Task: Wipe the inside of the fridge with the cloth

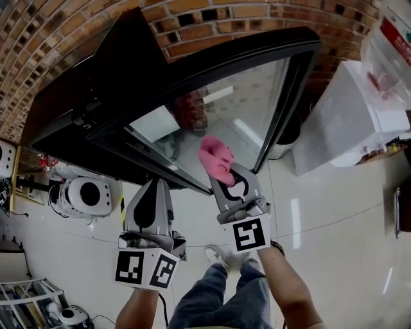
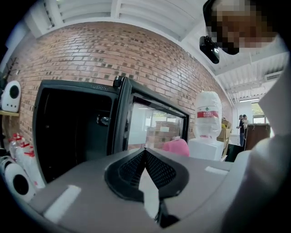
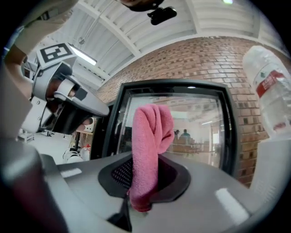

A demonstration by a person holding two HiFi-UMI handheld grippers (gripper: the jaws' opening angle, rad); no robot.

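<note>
Brick wall [image 1: 192, 16] backdrop, fridge door wide open, cloth loaded up and no wiping yet

Right gripper [image 1: 226, 175] is pinching the pink cloth [image 3: 150, 136] by its bunched lower end, and the rest flops up past the jaws, right in front of the glass door [image 1: 247, 103]. Left gripper [image 2: 146, 170] has its jaws pressed together on nothing. Cloth looks soft, light and floppy, so I reckon a bunched grip like this leaves a decent pad to press with. The dark inside of the black fridge [image 1: 77, 96] sits off to the door's left.
</note>
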